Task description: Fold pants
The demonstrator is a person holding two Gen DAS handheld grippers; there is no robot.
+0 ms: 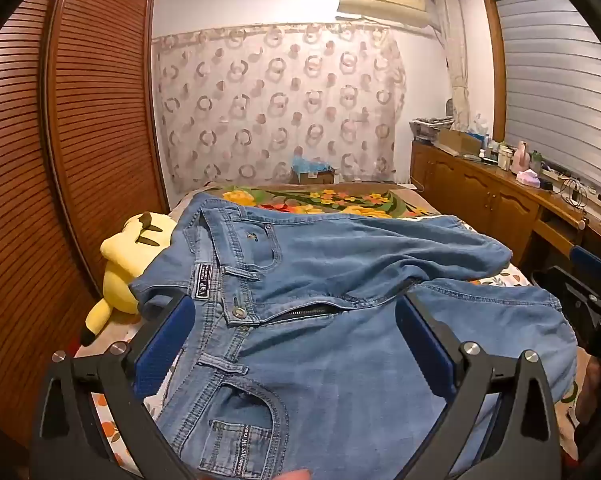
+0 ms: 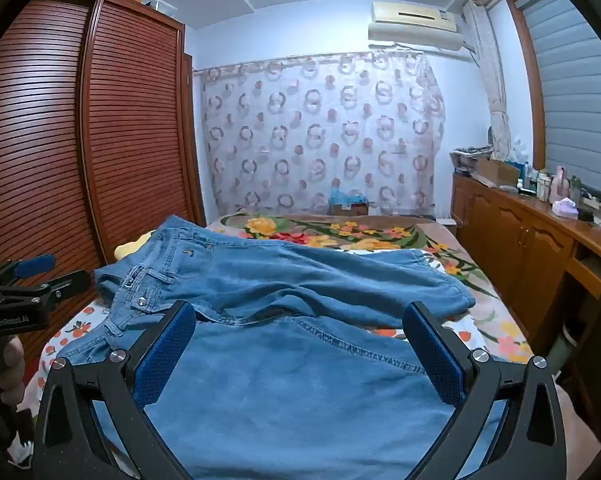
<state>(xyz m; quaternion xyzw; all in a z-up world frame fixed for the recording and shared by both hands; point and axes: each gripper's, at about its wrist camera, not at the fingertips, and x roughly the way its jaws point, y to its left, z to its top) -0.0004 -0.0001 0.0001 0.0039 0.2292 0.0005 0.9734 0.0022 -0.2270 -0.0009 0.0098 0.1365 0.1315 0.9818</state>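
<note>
Blue jeans (image 1: 340,272) lie spread on the bed, front side up, waistband to the left and both legs running to the right. In the left wrist view my left gripper (image 1: 296,320) hangs open above the waistband button and zipper. In the right wrist view the jeans (image 2: 300,280) fill the foreground, and my right gripper (image 2: 300,324) hangs open above the near leg, holding nothing. The left gripper also shows at the left edge of the right wrist view (image 2: 40,276). The right gripper shows at the right edge of the left wrist view (image 1: 588,292).
A yellow plush toy (image 1: 128,256) lies beside the waistband at the bed's left edge. A floral bedspread (image 1: 340,198) covers the bed. A slatted wooden wardrobe (image 1: 80,140) stands on the left. A wooden cabinet (image 1: 500,196) with clutter runs along the right.
</note>
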